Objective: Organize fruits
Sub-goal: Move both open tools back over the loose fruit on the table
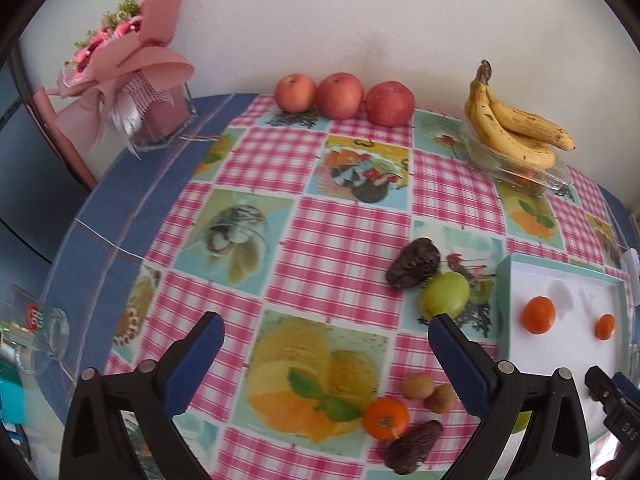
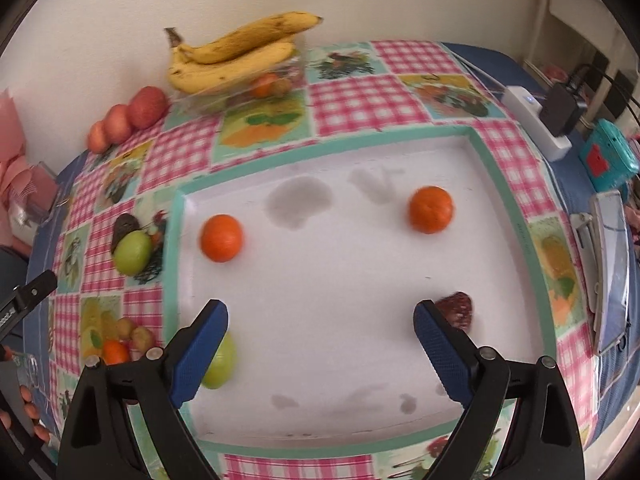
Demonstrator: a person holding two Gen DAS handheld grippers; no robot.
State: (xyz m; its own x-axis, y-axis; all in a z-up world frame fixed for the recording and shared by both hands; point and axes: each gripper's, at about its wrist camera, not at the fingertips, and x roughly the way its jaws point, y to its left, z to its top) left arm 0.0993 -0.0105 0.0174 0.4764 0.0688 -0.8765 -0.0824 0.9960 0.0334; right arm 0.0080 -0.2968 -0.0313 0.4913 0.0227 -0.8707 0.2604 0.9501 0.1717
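My left gripper (image 1: 326, 340) hangs open above the checked tablecloth, holding nothing. Just right of it lie a small orange (image 1: 386, 418), two little brown fruits (image 1: 418, 386) and a dark date (image 1: 414, 446). Further off, a green fruit (image 1: 444, 296) touches another date (image 1: 414, 264). My right gripper (image 2: 322, 316) is open over the white tray (image 2: 320, 148), also holding nothing. Inside the tray are two oranges (image 2: 221, 238) (image 2: 431, 209), a date (image 2: 458, 308) by the right finger, and a green fruit (image 2: 220, 356) partly hidden behind the left finger.
Three apples (image 1: 340, 94) line the wall. Bananas (image 1: 516, 128) rest on a clear container. A pink bouquet (image 1: 120, 52) stands at the back left, a glass jar (image 1: 48, 332) at the left edge. A white power strip (image 2: 536, 120) and teal device (image 2: 608, 152) sit right of the tray.
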